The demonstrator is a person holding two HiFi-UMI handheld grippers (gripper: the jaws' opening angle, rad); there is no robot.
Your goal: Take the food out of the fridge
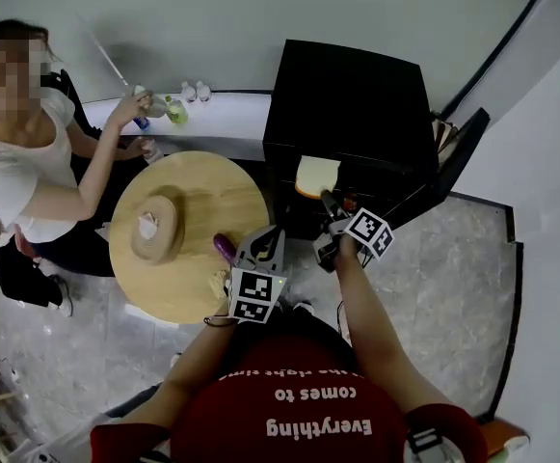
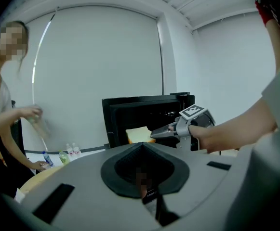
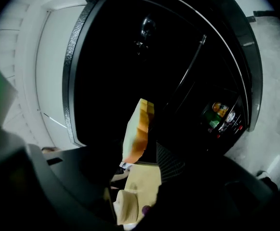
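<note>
One bread slice (image 1: pixel 316 175) flat in fridge (image 1: pixel 347 95), crust edge toward open front; right gripper (image 1: pixel 330 201) agape, empty; left gripper (image 1: pixel 276 231) closed, empty.

Bread slice (image 1: pixel 316 175) upright inside open black fridge (image 1: pixel 357 104).

the fridge (image 1: pixel 347 104) stands open in front, its door (image 1: pixel 458 152) swung right. the round desk (image 1: pixel 217 186) crowds the left side.

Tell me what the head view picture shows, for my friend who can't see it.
Seen from above, a person in a red shirt points the right gripper at a slice of bread in an open black fridge. The left gripper hangs beside a round wooden table, with another person nearby.
</note>
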